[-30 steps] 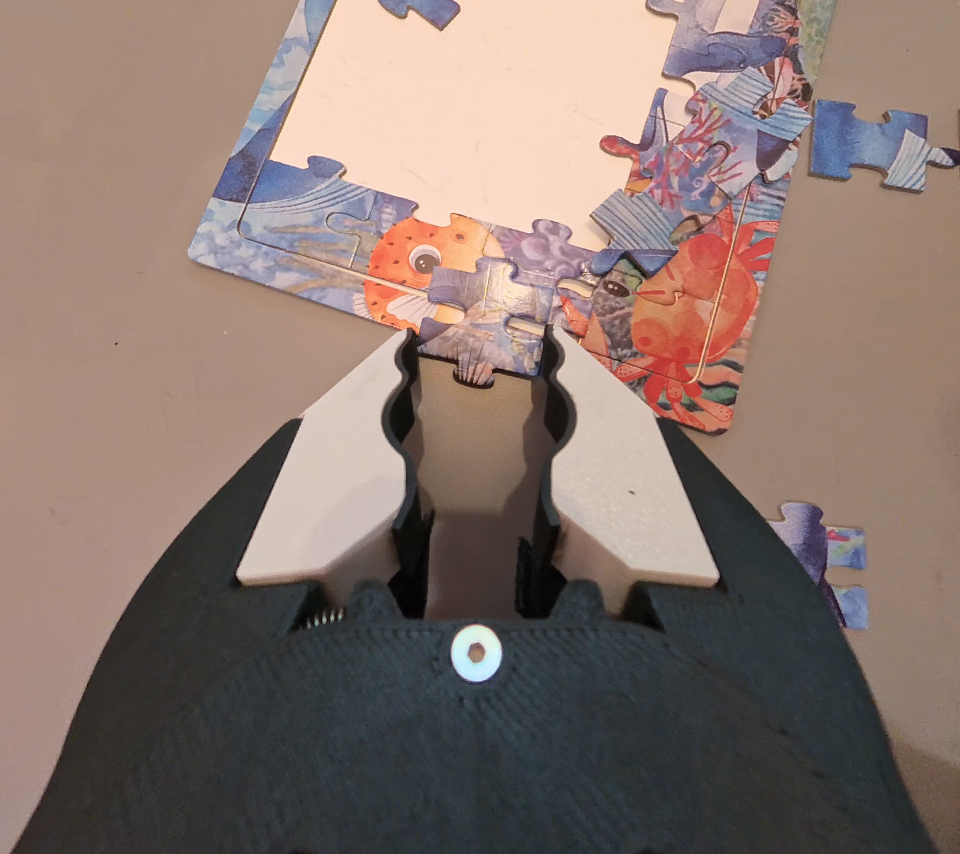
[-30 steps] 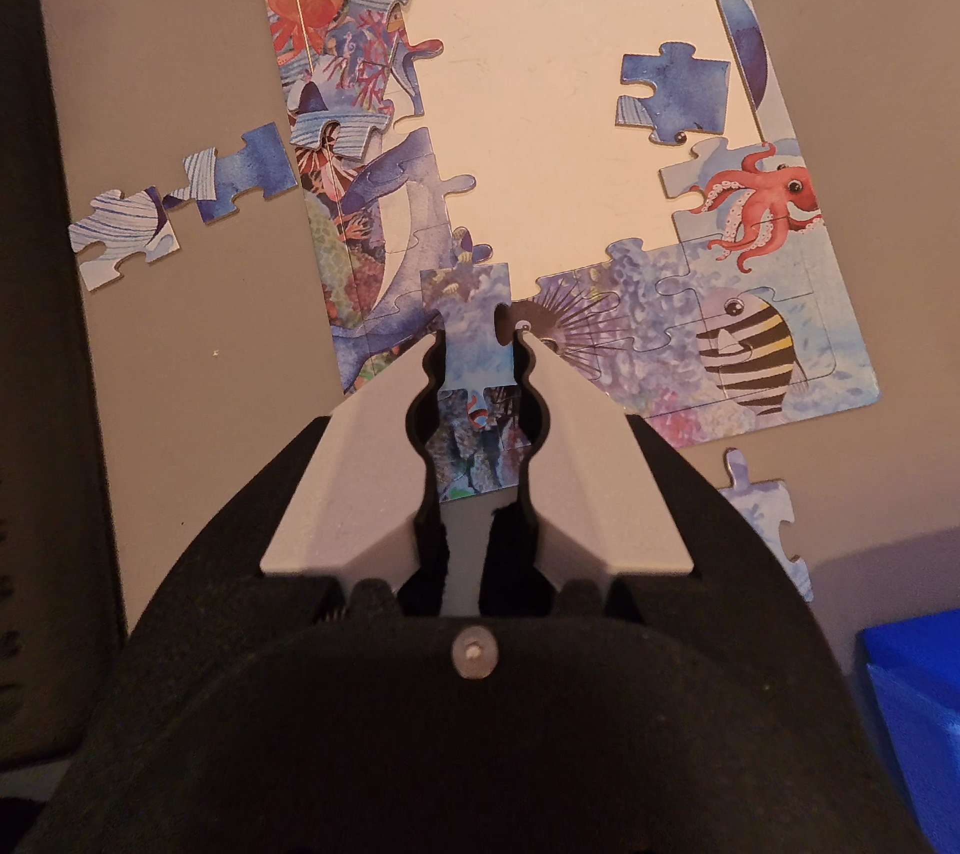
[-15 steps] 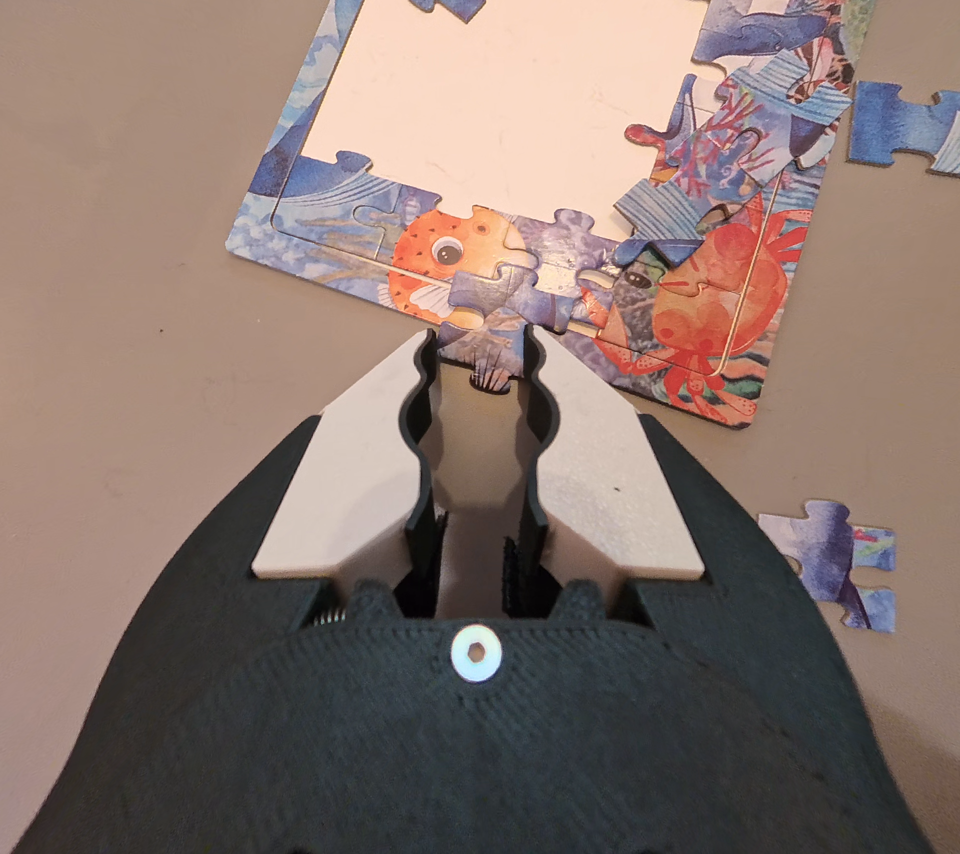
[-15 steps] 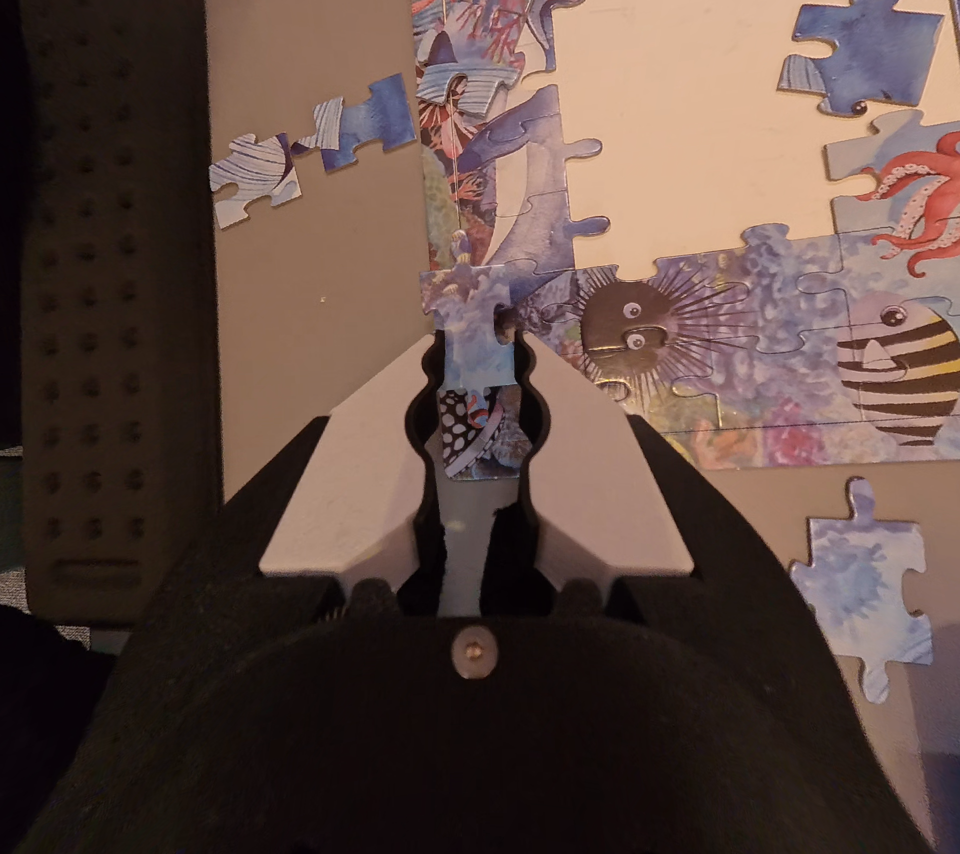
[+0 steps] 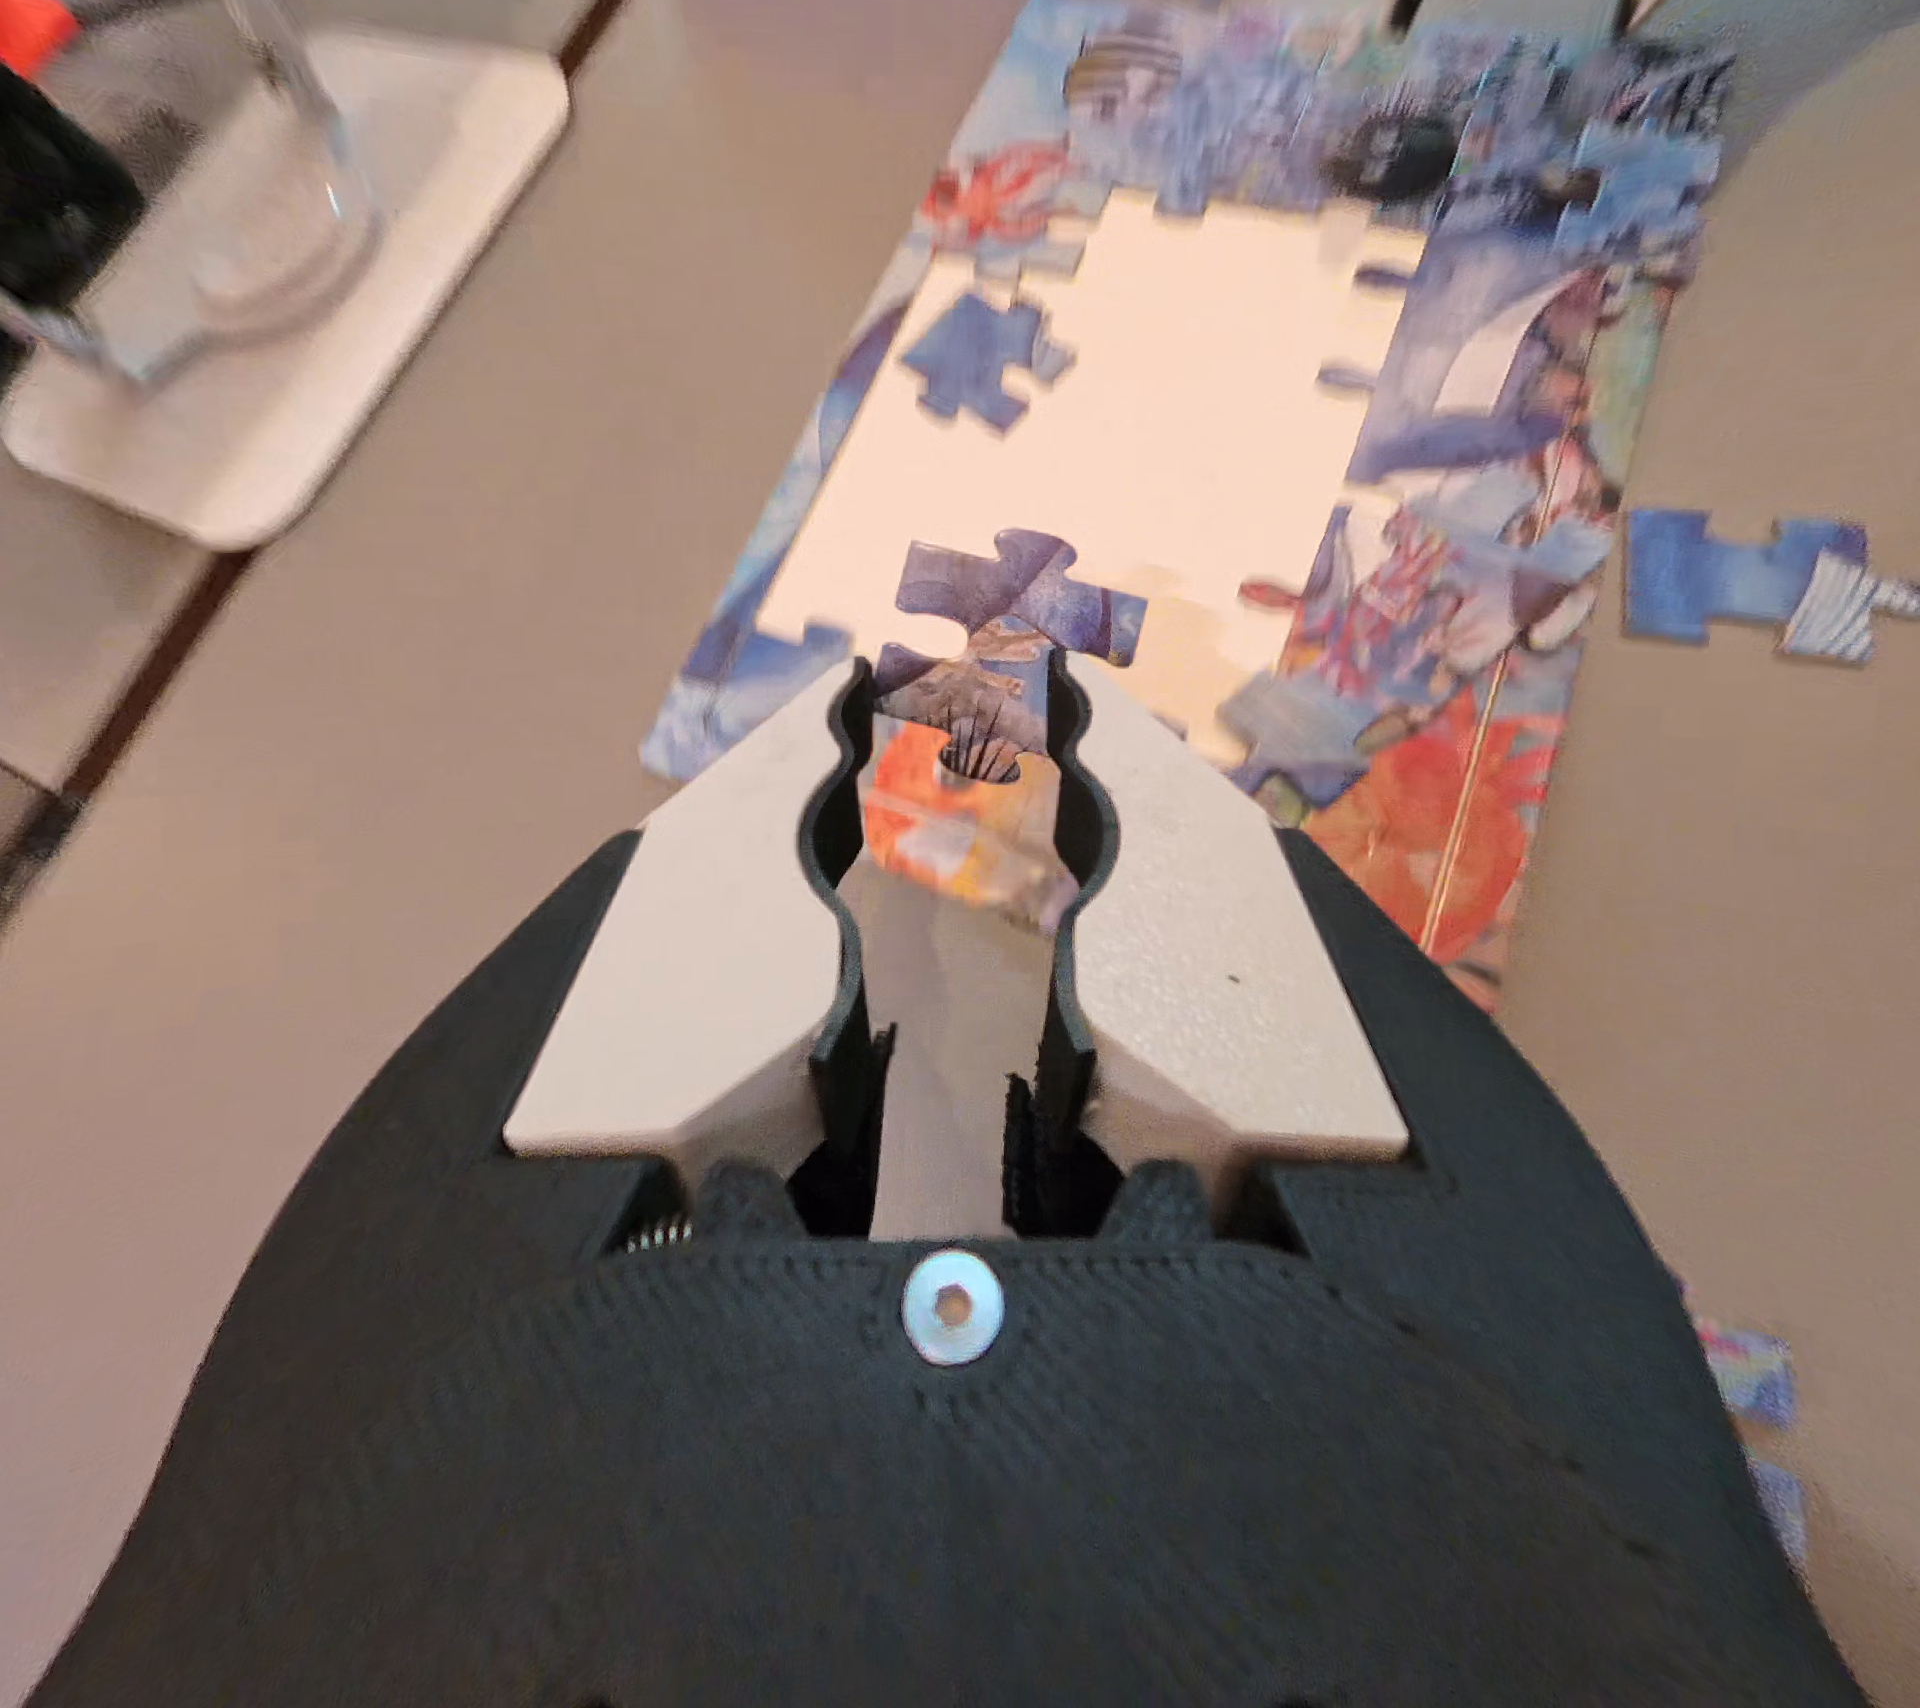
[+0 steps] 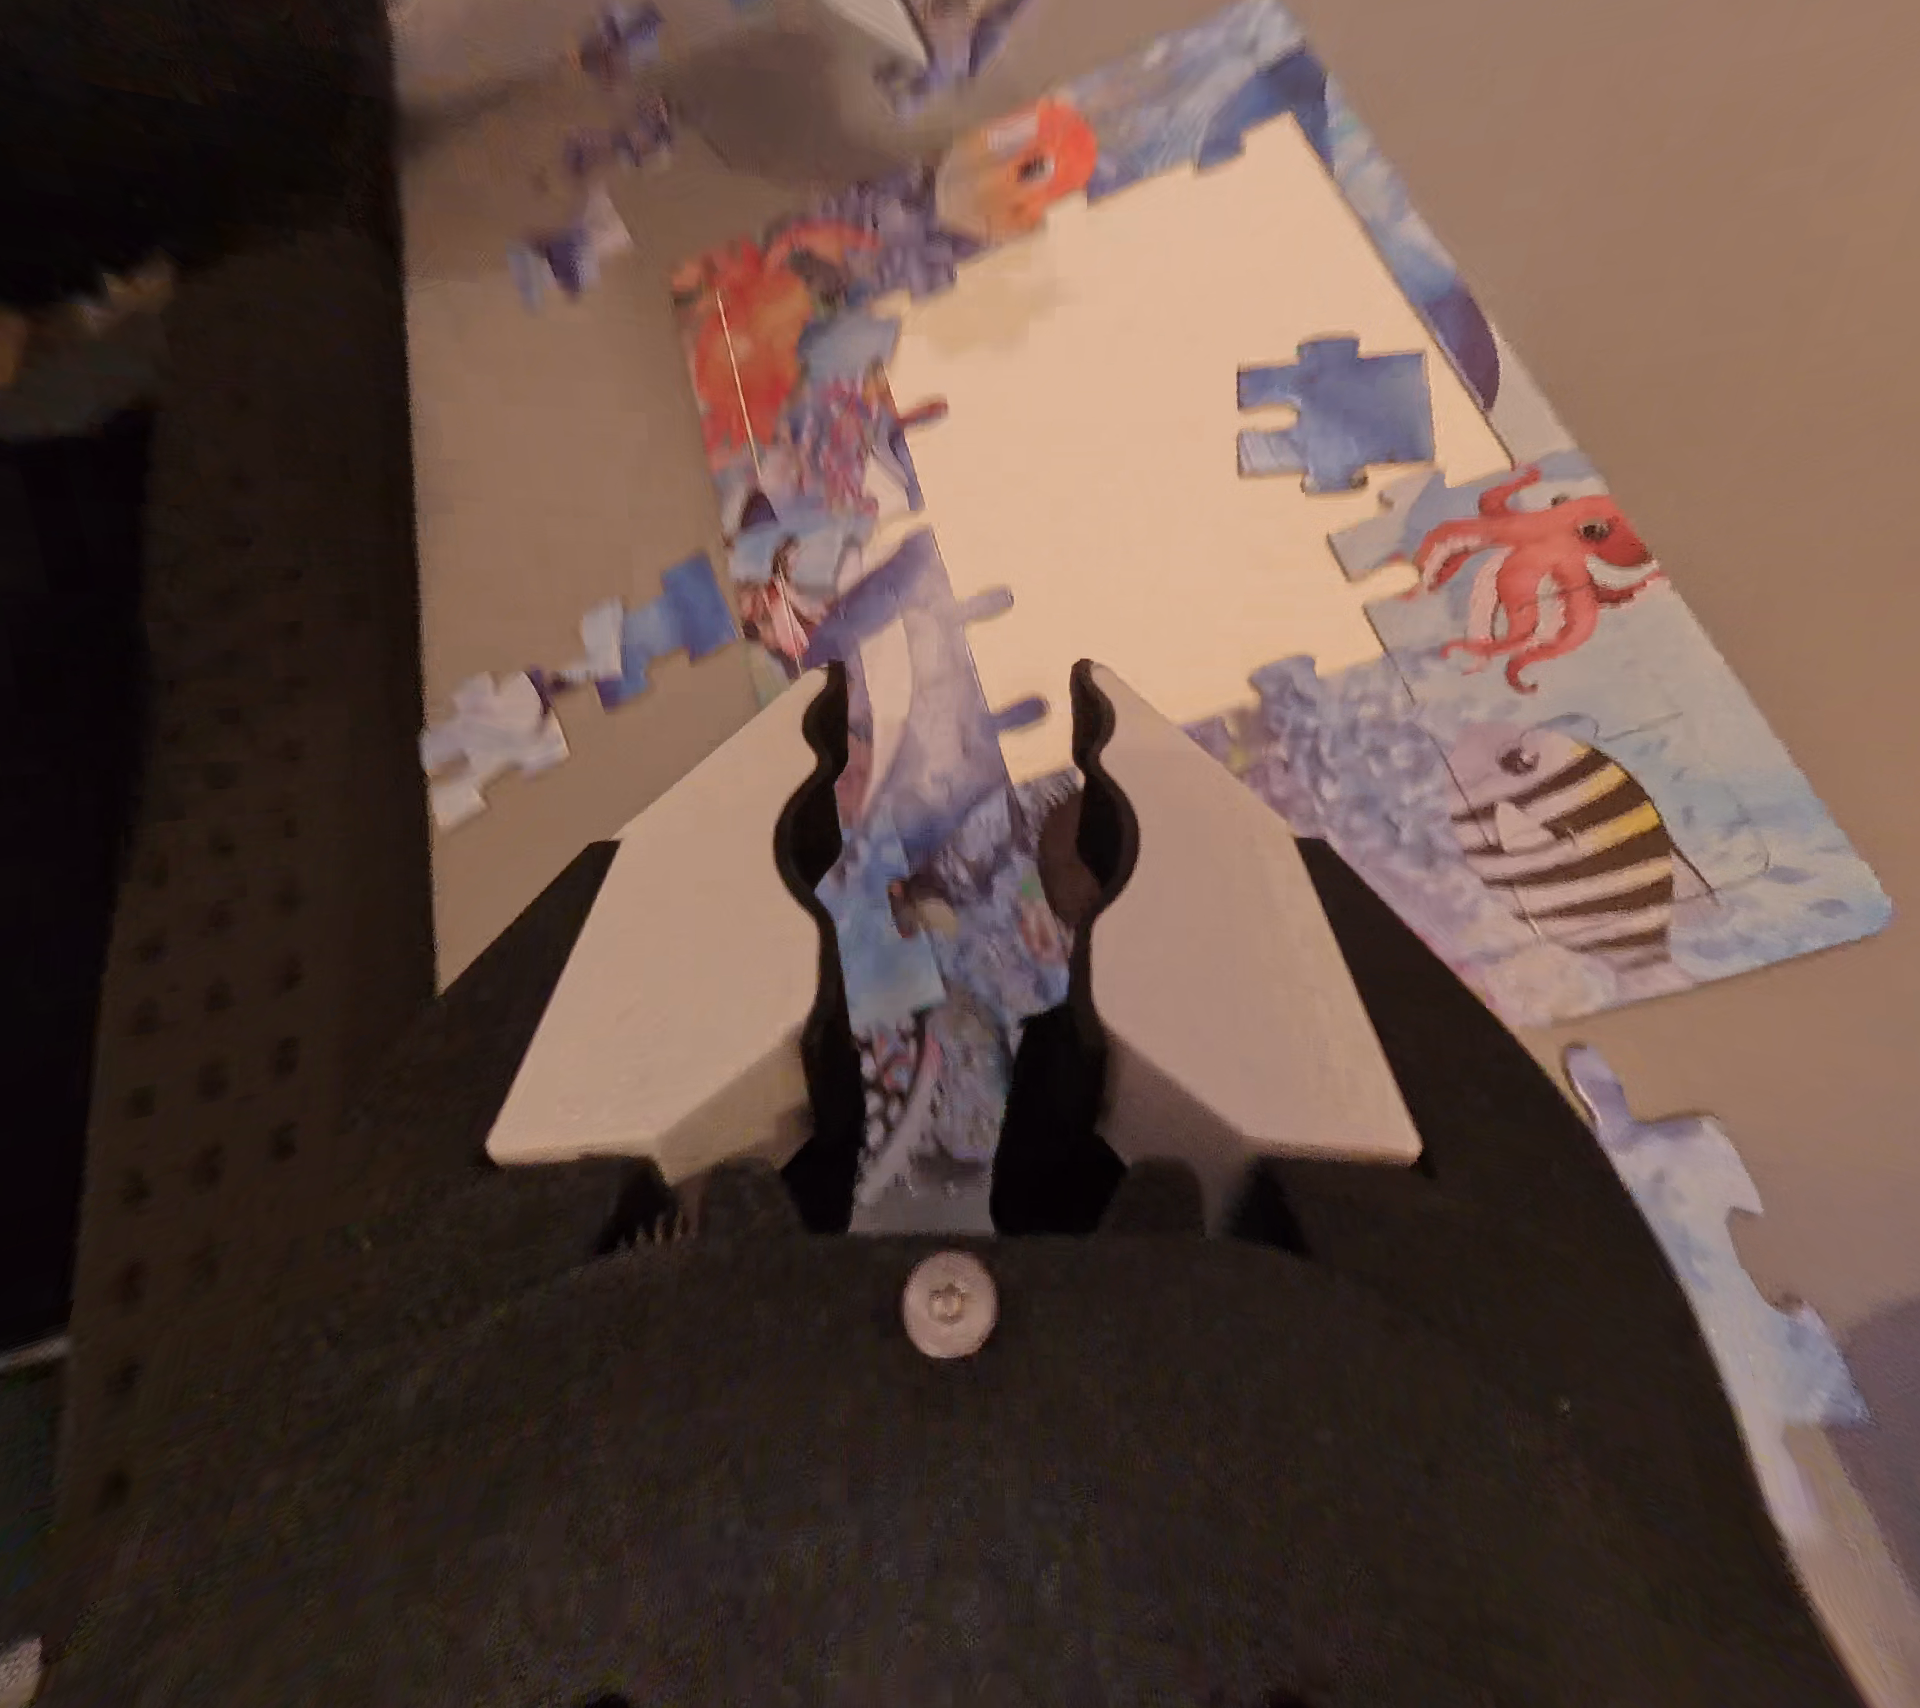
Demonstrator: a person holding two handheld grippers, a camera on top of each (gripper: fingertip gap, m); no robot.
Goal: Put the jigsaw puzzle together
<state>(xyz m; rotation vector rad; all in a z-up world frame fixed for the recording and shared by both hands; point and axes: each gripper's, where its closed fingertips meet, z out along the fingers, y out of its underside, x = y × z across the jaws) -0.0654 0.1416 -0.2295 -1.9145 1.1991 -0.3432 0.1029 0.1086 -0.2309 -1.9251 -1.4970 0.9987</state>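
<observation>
A purple piece [image 5: 1013, 630] is clamped between the tips of the left gripper [image 5: 958, 692], raised above the lower edge of the puzzle board [image 5: 1164, 411] at frame centre. The right gripper [image 6: 956, 687] is held parted and empty over the board's lower left corner. A loose blue piece [image 6: 1335, 422] lies on the bare cream middle. Other pieces [image 6: 582, 682] are scattered on the table [image 6: 1558, 48] beside the board.

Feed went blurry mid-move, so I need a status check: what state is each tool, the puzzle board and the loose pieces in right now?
left tool: shut on purple piece.
purple piece: gripped, lifted above puzzle board.
right tool: open, nothing clearly held.
puzzle board: border partly filled, middle bare.
blue piece: loose on the bare middle.
pale piece: loose, off the board.
</observation>
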